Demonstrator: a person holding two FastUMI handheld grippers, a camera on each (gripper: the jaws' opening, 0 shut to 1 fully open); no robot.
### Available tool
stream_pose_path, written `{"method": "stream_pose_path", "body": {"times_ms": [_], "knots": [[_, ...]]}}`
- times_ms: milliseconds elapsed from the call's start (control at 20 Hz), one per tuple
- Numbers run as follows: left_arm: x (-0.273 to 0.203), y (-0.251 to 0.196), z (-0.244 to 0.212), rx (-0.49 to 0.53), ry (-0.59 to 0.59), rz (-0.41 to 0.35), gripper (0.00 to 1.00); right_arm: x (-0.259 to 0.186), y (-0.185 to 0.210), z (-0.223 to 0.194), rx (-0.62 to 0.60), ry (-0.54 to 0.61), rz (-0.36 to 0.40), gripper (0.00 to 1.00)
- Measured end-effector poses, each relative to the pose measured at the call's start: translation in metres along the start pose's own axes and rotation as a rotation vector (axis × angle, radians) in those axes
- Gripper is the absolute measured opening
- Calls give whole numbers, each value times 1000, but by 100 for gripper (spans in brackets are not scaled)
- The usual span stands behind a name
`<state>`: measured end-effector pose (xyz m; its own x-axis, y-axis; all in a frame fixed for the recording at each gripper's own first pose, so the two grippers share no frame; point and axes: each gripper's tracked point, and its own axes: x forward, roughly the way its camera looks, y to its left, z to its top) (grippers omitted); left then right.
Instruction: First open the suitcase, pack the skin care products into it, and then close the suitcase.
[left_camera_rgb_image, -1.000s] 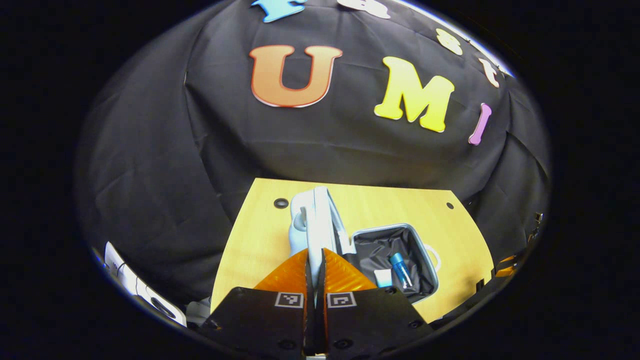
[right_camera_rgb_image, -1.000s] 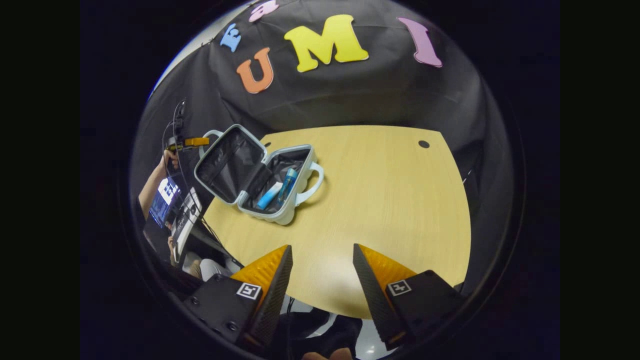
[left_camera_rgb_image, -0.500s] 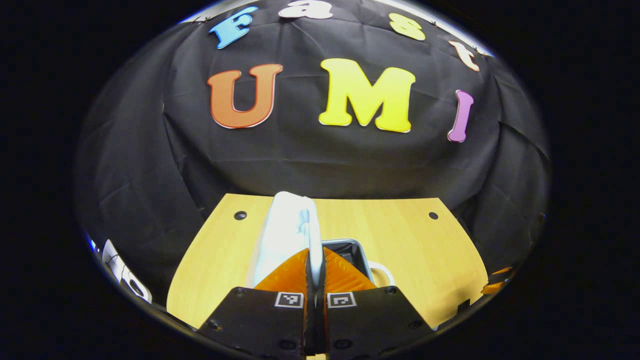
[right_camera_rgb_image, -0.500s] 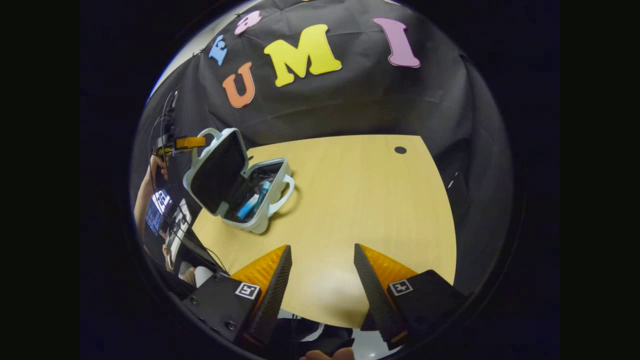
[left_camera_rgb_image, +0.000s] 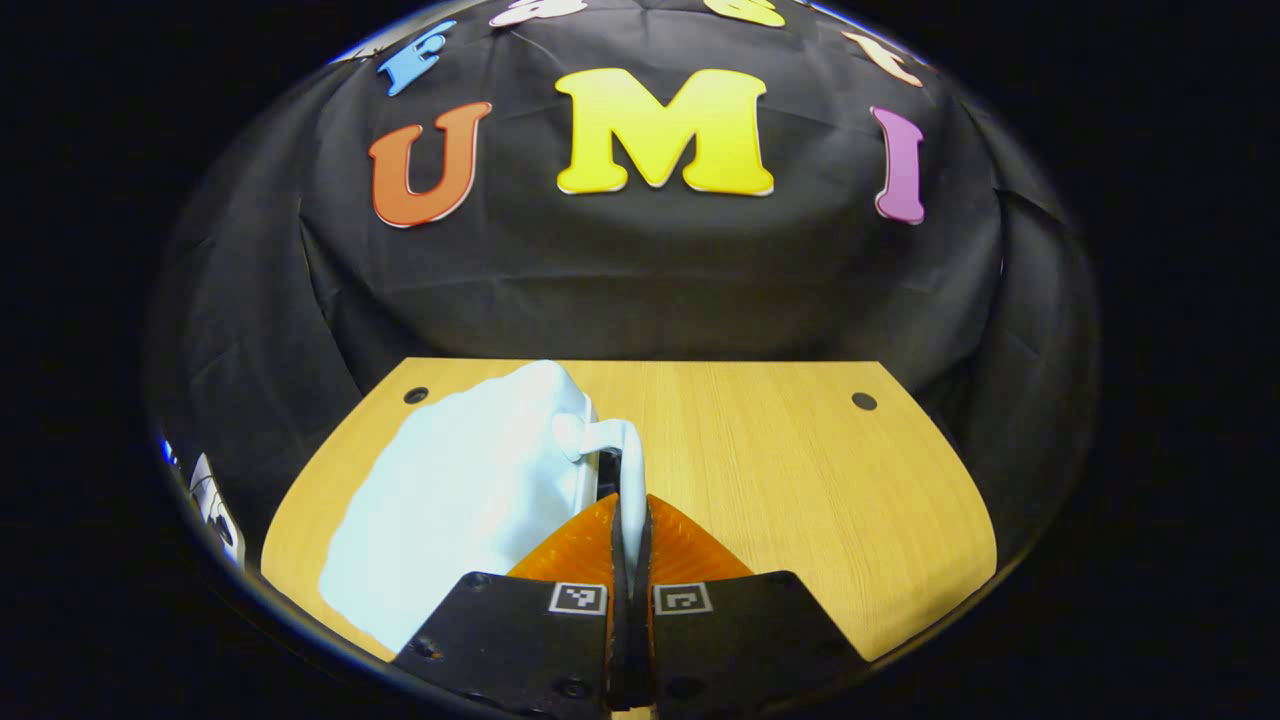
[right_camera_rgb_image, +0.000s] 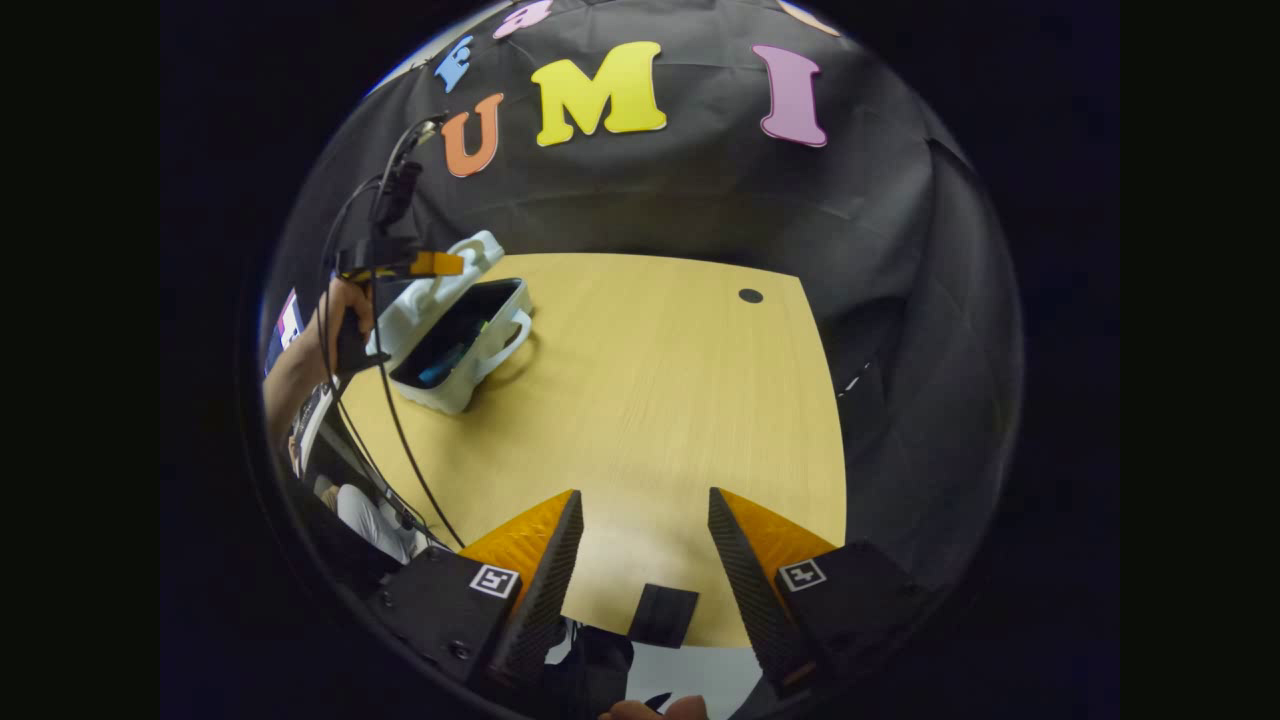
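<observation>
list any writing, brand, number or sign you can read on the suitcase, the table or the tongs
suitcase lid: plain, no text shows.
table: none.
left tongs: square coded markers by the fingers, no words.
right tongs: the same kind of square marker, no words.
printed thing at the left edge: too small and blurred to read.

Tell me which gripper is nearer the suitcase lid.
Left. The left gripper is clamped on the suitcase lid at its edge; the right gripper hangs open over the table, well away.
</observation>
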<state>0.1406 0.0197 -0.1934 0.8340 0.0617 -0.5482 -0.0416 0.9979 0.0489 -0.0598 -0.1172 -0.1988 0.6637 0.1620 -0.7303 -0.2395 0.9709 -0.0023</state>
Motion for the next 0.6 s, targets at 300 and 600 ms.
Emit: {"method": "stream_pose_path", "body": {"times_ms": [300,600], "knots": [[40,-28,-49,94,37,-1,3,-12,-12,-9,34,24,-40,76],[34,-41,-47,85,-38,-16,39,-7,10,19,35,-55,-35,76]]}}
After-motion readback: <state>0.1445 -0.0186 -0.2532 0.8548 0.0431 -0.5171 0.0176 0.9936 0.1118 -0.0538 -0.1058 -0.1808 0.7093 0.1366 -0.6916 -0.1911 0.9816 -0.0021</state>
